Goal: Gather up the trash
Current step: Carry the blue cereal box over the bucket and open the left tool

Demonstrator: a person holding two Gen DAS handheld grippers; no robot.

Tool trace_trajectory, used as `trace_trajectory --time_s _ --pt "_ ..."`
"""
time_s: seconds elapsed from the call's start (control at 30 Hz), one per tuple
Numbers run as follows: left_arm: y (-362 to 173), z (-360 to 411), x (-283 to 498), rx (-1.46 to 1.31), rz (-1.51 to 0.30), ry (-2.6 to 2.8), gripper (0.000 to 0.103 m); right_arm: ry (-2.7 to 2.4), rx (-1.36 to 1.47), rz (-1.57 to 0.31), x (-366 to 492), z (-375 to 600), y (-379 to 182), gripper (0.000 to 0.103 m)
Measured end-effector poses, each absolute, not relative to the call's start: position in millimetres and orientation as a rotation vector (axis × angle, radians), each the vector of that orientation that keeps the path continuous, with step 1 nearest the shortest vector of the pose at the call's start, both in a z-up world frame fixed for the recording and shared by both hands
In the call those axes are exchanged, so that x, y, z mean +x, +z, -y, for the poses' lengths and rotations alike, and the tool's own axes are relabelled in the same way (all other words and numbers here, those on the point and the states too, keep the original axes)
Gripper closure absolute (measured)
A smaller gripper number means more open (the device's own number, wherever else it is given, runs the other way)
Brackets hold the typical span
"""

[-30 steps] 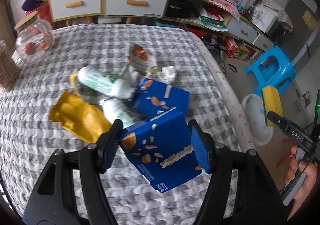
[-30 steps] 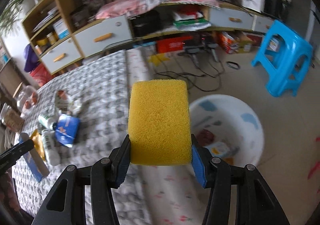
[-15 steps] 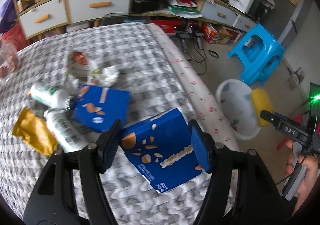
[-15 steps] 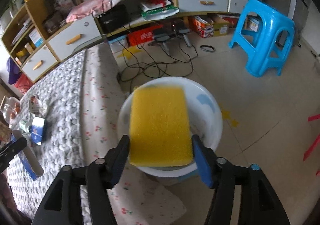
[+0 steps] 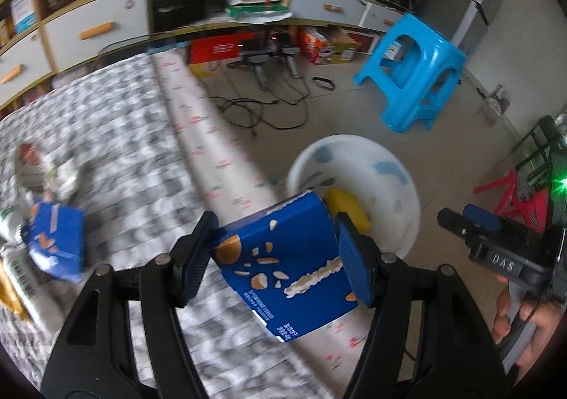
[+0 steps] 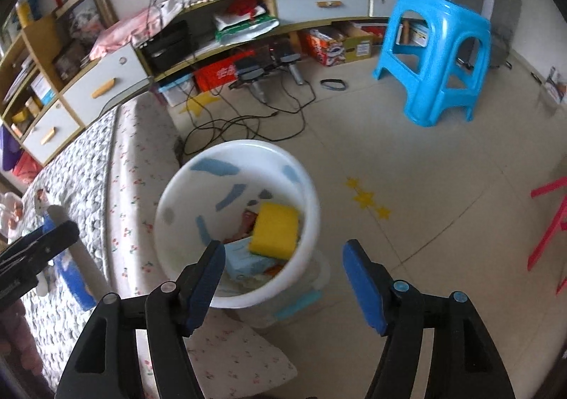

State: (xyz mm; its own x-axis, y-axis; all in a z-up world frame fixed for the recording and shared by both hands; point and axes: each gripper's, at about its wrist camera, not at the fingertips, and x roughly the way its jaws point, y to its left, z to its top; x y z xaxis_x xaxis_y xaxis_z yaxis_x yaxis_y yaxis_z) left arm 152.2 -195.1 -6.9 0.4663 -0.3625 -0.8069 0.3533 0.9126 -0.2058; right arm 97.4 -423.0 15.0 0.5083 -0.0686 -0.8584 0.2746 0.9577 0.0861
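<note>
While blur smears the left of the left wrist view, a second blue box [image 5: 56, 243] and a pale bottle [image 5: 24, 278] can still be made out lying on the grey checked bed [image 5: 124, 151]. Nearer the middle, a blue box [image 5: 283, 268] printed with cereal pieces is clamped between the blue pads of the left hand-held gripper [image 5: 274, 253], tilted, and held over the bed's flowered edge just beside the bin [image 5: 397, 186]. A yellow sponge [image 5: 345, 211] is seen inside the white bin, partly hidden behind the box. A blue stool [image 5: 414, 69] stands on the floor beyond it. At the far right, the right hand-held gripper [image 5: 467, 222] is seen side-on, gripped by a hand [image 5: 514, 321].

From the right wrist view, the left hand-held gripper [image 6: 39, 243] and its box [image 6: 76, 278] are seen at the left edge, over the bed [image 6: 71, 168]. The bin [image 6: 312, 200] sits on the floor against the bed, and the sponge [image 6: 274, 229] rests in it on other rubbish. The right hand-held gripper [image 6: 283, 275] is held above the bin's near rim with its jaws apart and nothing between them. The stool [image 6: 436, 51] stands well apart at the upper right.
</note>
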Motion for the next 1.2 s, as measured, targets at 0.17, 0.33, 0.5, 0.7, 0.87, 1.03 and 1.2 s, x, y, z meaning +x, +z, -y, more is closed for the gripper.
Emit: trace_trajectory --time_s 0.17,0.33,0.5,0.7,0.87,1.03,1.2 --pt "-8 221 162 -0.011 -0.985 -0.485 0.035 -0.238 0.245 -1.014 91 439 14 0.032" --pt "-7 240 170 -0.003 -0.966 -0.513 0.034 -0.252 0.264 -1.006 89 448 15 0.032" --pt "-9 251 174 0.001 -0.939 -0.534 0.032 -0.257 0.263 -0.998 87 447 17 0.032" --pt "-12 252 178 -0.002 -0.967 -0.529 0.009 -0.258 0.268 -0.986 86 446 20 0.027" --pt "-8 242 171 0.056 -0.947 -0.492 0.008 -0.257 0.262 -0.989 87 443 20 0.027" --pt "-7 223 167 0.042 -0.956 -0.468 0.007 -0.250 0.251 -0.991 89 437 22 0.027" --pt "-4 201 161 0.055 -0.958 -0.420 0.006 -0.241 0.241 -0.996 93 428 23 0.027"
